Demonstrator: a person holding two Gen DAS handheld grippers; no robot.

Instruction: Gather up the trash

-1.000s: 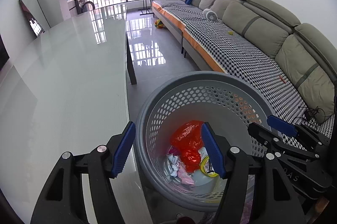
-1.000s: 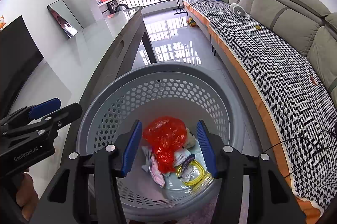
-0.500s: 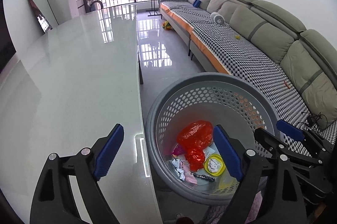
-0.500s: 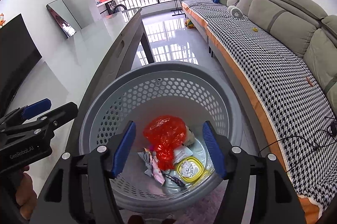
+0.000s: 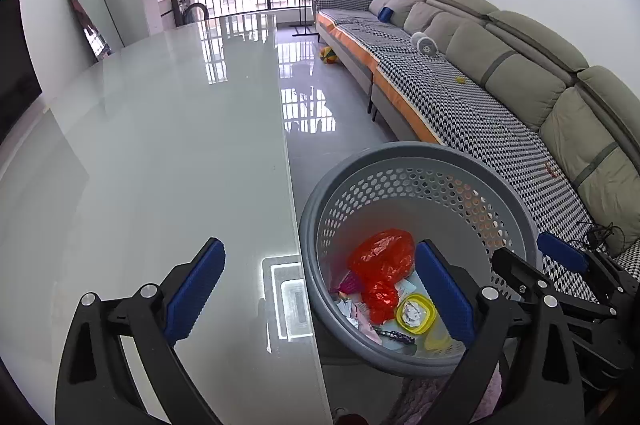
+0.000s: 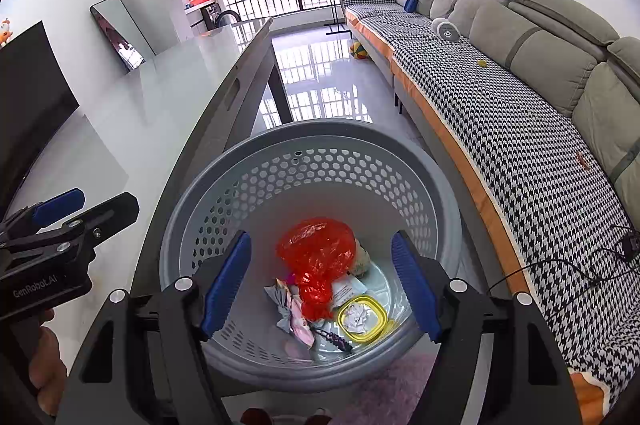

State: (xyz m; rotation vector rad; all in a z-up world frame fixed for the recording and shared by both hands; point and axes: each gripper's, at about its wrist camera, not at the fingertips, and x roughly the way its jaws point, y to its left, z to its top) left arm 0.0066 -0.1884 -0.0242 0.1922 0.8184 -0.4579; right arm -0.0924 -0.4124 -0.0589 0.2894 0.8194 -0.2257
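both grippers hang over the grey basket (image 6: 308,161) beside the desk (image 5: 140,165). the left gripper (image 5: 320,289) and right gripper (image 6: 320,285) have just been opening; jaws wide, empty. the trash (image 6: 316,257) lies in the basket.

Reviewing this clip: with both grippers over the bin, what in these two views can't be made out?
- Bin near rim and base: right wrist view, covered by the right gripper; the floor under it is unseen.
- Trash under the red bag: both views, covered by the bag.
- Small dark item in the bin: too small to identify.
- Person: only part of a hand, cut by the frame edge.
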